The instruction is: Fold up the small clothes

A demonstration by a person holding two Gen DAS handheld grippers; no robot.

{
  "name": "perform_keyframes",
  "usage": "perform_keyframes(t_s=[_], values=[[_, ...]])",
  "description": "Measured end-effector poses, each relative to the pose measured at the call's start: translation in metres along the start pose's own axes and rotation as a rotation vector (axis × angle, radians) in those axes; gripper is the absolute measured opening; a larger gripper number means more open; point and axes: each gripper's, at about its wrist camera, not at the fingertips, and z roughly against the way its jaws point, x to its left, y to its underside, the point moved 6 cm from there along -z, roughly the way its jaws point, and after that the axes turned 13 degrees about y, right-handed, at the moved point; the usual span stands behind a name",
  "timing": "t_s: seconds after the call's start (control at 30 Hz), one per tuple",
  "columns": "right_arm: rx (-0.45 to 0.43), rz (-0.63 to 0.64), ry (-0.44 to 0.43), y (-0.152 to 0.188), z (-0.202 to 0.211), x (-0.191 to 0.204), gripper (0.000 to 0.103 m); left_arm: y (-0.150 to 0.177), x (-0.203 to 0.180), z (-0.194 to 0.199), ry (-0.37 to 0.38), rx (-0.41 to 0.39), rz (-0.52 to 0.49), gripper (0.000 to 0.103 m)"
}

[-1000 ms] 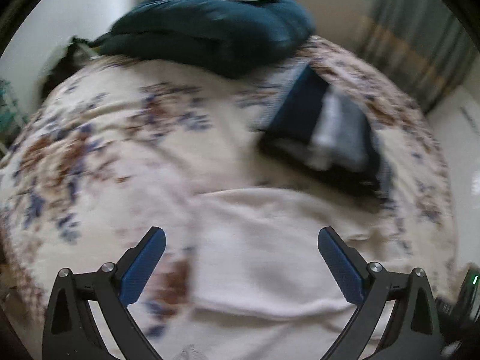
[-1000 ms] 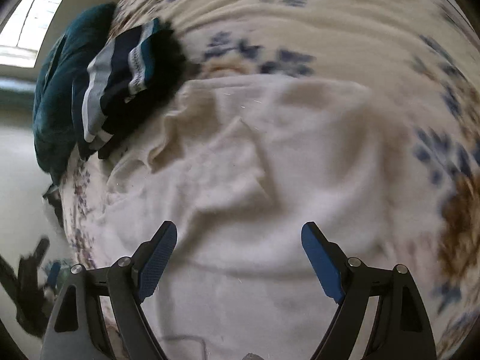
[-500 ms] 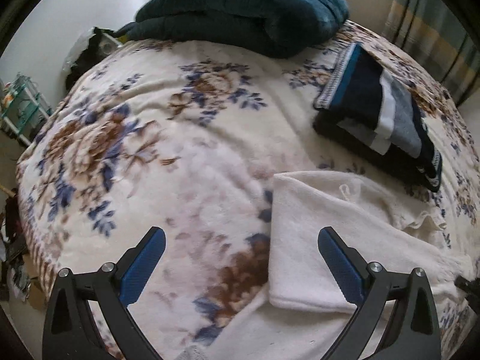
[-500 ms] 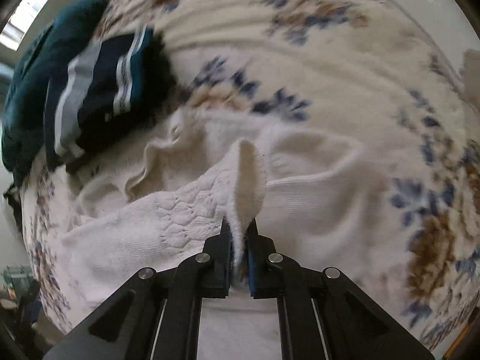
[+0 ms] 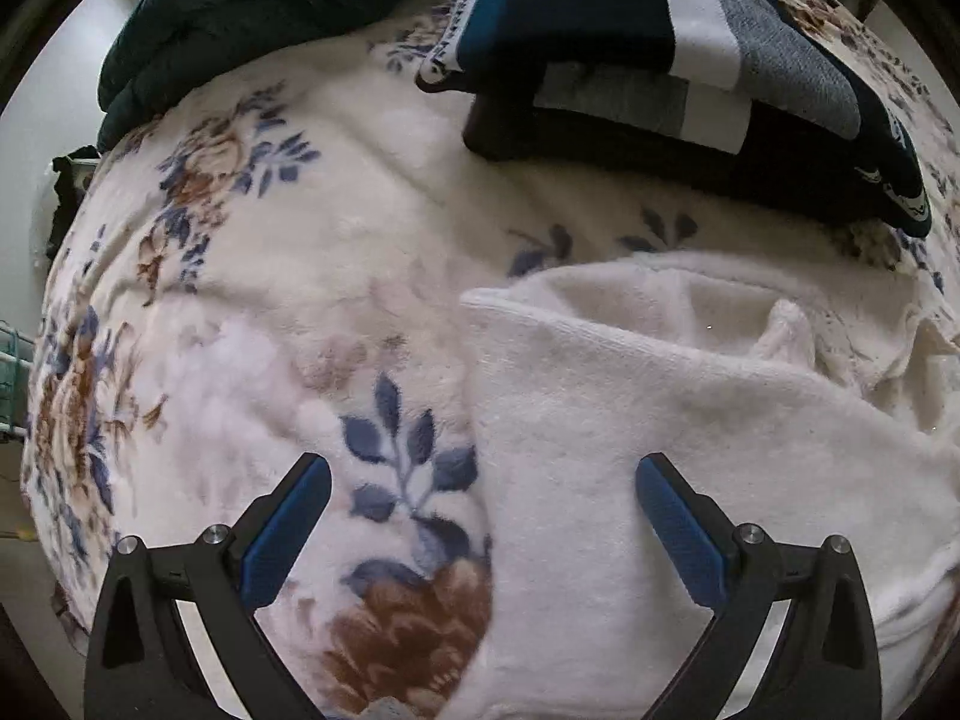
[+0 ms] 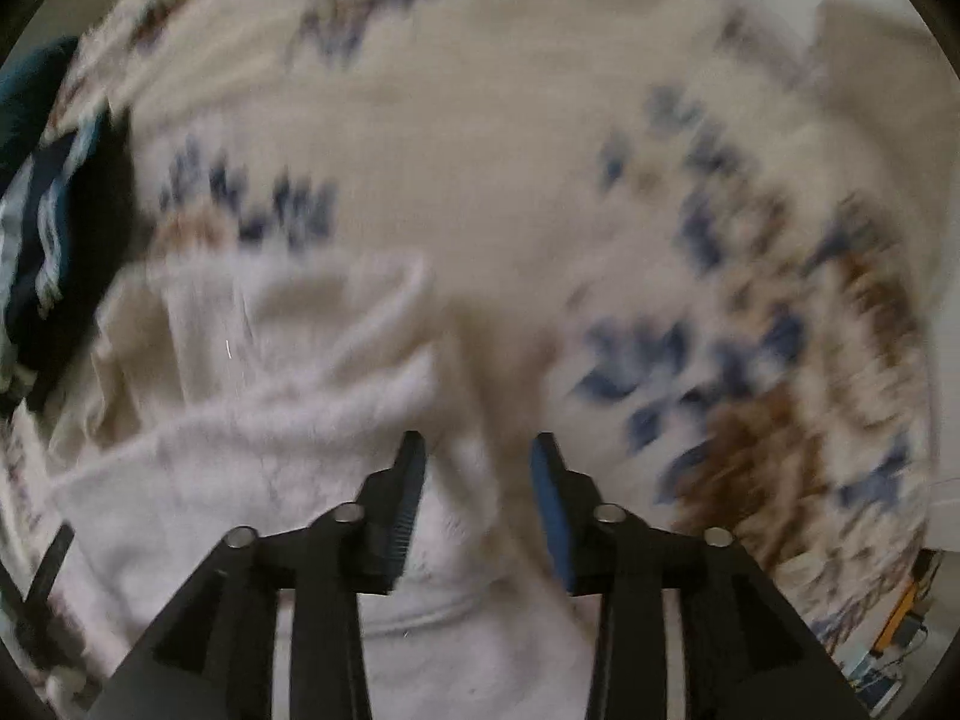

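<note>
A cream knitted garment (image 5: 690, 420) lies partly folded on the floral blanket (image 5: 240, 312). My left gripper (image 5: 480, 498) is open and empty, low over the garment's left edge, one finger over the blanket and one over the cloth. In the blurred right wrist view the garment (image 6: 252, 420) lies bunched below and left. My right gripper (image 6: 477, 462) is partly open, jaws a small gap apart, with a fold of the cream cloth lying loose between them.
A folded navy, white and grey striped garment (image 5: 690, 48) lies on the blanket just beyond the cream one; it also shows in the right wrist view (image 6: 54, 228). A dark teal duvet (image 5: 240, 6) is heaped at the far side. The bed edge shows at right (image 6: 900, 540).
My right gripper, shut on a fold of the cream garment half a second ago, has opened partway and is moving fast. My left gripper has dropped closer to the garment's left edge.
</note>
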Motion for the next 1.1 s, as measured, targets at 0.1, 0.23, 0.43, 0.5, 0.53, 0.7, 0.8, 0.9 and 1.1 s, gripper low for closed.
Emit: perform_keyframes(t_s=[0.1,0.23,0.43,0.5,0.53,0.7,0.8,0.9,1.1], values=[[-0.085,0.044,-0.058,0.008,0.024,0.015,0.045,0.002,-0.012,0.021,0.047,-0.047,-0.014,0.103],[0.007,0.207,-0.201,0.040,0.003,0.069,0.045,0.011,-0.030,0.009,0.010,-0.009,-0.087,0.103],[0.146,0.167,-0.077,0.046,-0.055,0.053,0.041,0.021,0.001,-0.025,0.060,0.115,0.025,0.103],[0.126,0.186,-0.046,0.041,-0.041,0.052,0.044,0.017,0.001,-0.011,0.047,0.090,0.003,0.103],[0.098,0.197,-0.040,0.038,-0.030,0.054,0.044,0.014,-0.001,-0.001,0.047,0.070,-0.005,0.103],[-0.010,0.187,-0.176,0.016,0.027,0.080,0.047,-0.012,-0.017,0.023,0.074,0.014,-0.019,0.103],[0.008,0.122,-0.307,-0.005,0.035,0.112,0.047,-0.037,-0.045,0.016,0.084,0.002,-0.050,0.103],[0.031,0.032,-0.359,-0.036,0.027,0.162,0.047,-0.055,-0.070,0.005,0.105,0.006,-0.087,0.103],[0.073,-0.006,-0.338,-0.047,0.001,0.201,0.007,-0.072,-0.103,-0.002,0.103,-0.016,-0.202,0.103]])
